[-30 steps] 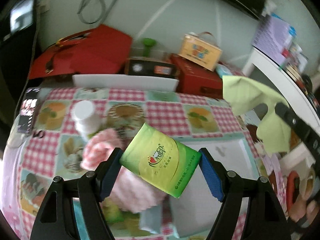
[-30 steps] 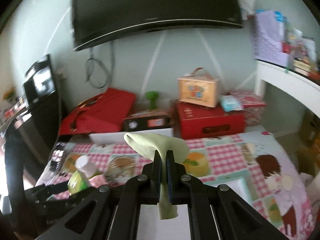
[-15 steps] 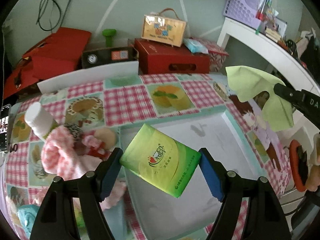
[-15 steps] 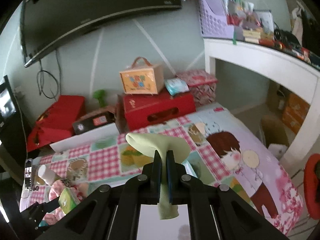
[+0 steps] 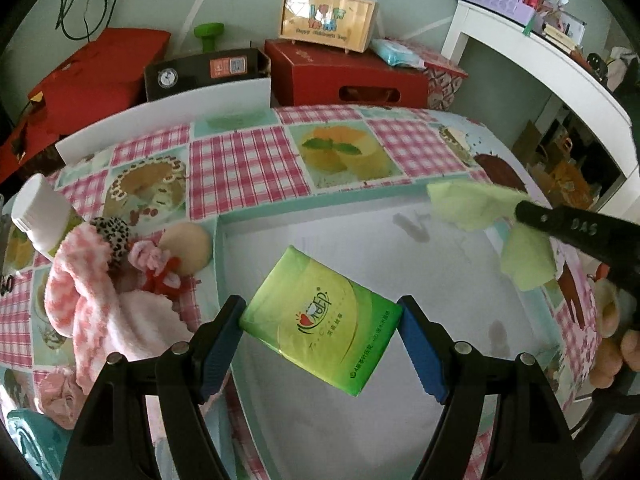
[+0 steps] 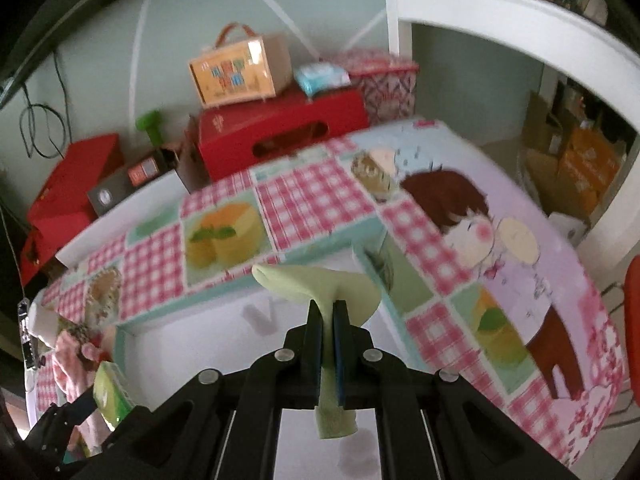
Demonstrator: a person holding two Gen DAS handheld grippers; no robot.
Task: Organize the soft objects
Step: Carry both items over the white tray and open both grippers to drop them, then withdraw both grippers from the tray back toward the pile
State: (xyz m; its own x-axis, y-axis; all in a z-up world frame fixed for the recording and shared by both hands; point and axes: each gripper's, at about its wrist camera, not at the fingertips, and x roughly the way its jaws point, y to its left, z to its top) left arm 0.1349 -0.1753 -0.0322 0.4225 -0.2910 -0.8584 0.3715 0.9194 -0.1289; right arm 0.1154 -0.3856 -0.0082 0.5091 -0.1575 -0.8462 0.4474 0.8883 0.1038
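Observation:
My left gripper (image 5: 320, 320) is shut on a green tissue pack (image 5: 320, 320) and holds it above the white tray (image 5: 400, 220) with its teal rim. My right gripper (image 6: 328, 312) is shut on a pale green cloth (image 6: 320, 284) over the tray's far right part; the cloth also shows in the left wrist view (image 5: 472, 208). The tissue pack shows at the lower left of the right wrist view (image 6: 110, 394). A pink checked towel (image 5: 84, 280), a leopard scrunchie (image 5: 112, 236), a pink-red soft toy (image 5: 160, 268) and a beige puff (image 5: 188, 248) lie left of the tray.
A white-capped bottle (image 5: 40, 216) stands at the table's left. Red boxes (image 5: 352, 76), a black box (image 5: 204, 72) and an orange carry case (image 5: 328, 16) stand behind the table. A white board (image 5: 160, 116) leans on its far edge. A white desk (image 5: 560, 64) stands to the right.
Both grippers have swung right and lowered toward the tray. The tissue pack now hangs over the tray's middle, and the green cloth has dropped close to the tray's far right corner.

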